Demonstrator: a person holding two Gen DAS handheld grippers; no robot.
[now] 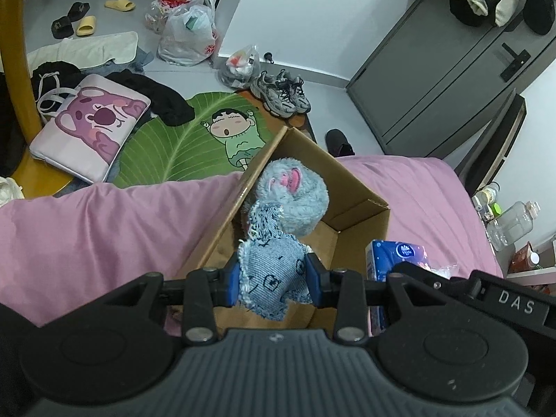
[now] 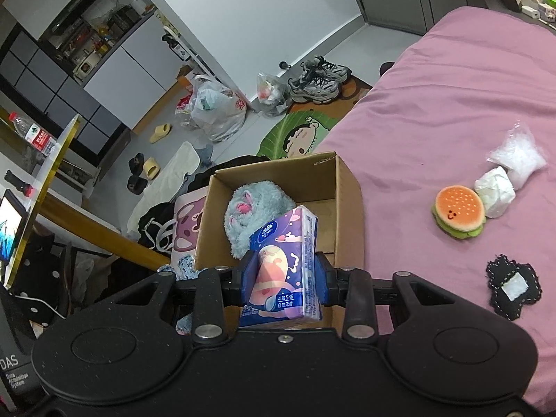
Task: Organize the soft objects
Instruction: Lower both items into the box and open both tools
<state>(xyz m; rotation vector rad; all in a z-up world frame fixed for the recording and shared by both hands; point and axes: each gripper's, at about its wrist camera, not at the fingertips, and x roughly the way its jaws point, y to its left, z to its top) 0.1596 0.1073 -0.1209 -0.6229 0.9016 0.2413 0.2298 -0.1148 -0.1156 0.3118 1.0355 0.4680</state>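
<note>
An open cardboard box (image 1: 361,208) stands on the pink bed, with a fluffy blue plush (image 1: 295,191) inside. My left gripper (image 1: 274,278) is shut on a frayed blue denim toy (image 1: 274,274) and holds it over the box's near end. My right gripper (image 2: 283,281) is shut on a blue and purple tissue pack (image 2: 285,260), held above the near edge of the box (image 2: 347,180); the plush (image 2: 250,208) lies inside. The pack also shows in the left wrist view (image 1: 396,257). A burger plush (image 2: 458,212), white wads (image 2: 497,191) and a black patch (image 2: 514,285) lie on the bed to the right.
The pink bed (image 2: 451,104) fills the right side. On the floor lie a leaf mat (image 1: 180,139), a pink cushion (image 1: 90,125), sneakers (image 1: 281,93), plastic bags (image 1: 187,31) and slippers (image 1: 83,17). A grey cabinet (image 1: 451,80) stands behind the bed.
</note>
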